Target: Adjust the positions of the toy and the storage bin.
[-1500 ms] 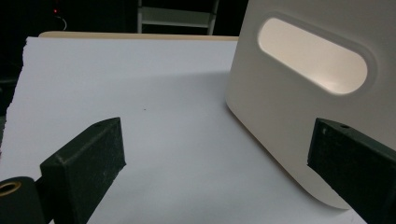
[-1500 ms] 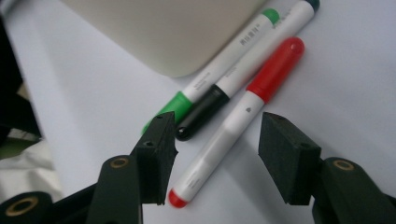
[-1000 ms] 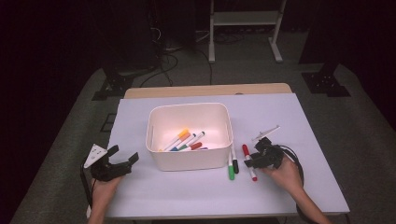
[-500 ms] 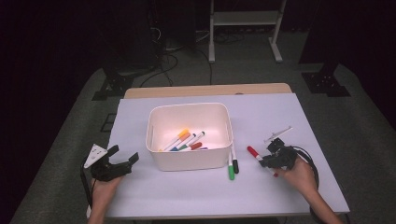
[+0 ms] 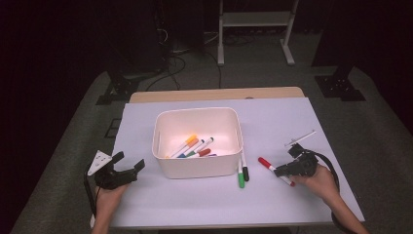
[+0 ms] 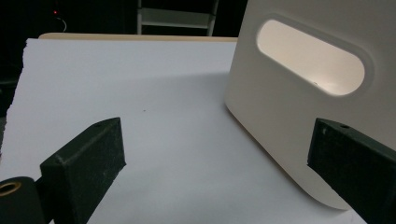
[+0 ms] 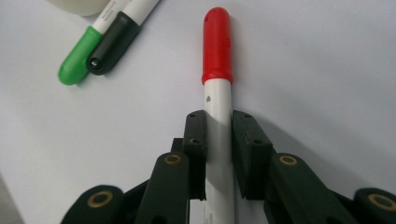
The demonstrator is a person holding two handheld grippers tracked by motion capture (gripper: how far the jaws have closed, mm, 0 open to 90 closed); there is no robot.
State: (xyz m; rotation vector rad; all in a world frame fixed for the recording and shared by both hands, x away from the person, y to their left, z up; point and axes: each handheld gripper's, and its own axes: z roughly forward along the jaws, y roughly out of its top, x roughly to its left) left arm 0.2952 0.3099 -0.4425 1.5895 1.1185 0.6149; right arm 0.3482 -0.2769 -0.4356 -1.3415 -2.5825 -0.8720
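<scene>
Where right tongs (image 7: 218, 140) clench it, a white-barrelled marker with red cap (image 7: 217, 44), lying on the pale table (image 5: 204, 204) right of the white bin (image 5: 197, 168). Between the two, green-capped marker (image 5: 240, 179) and black-capped marker (image 5: 245, 172) side by side, just beside the bin wall. Inside the bin, several more markers (image 5: 192, 147). At the bin's left, left tongs (image 5: 127, 165) spread wide, gripping nothing.

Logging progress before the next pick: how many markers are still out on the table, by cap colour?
Red-capped marker, between the right gripper jaws: 1
Green-capped marker: 1
Black-capped marker: 1
Total on the table outside the white bin: 3
</scene>
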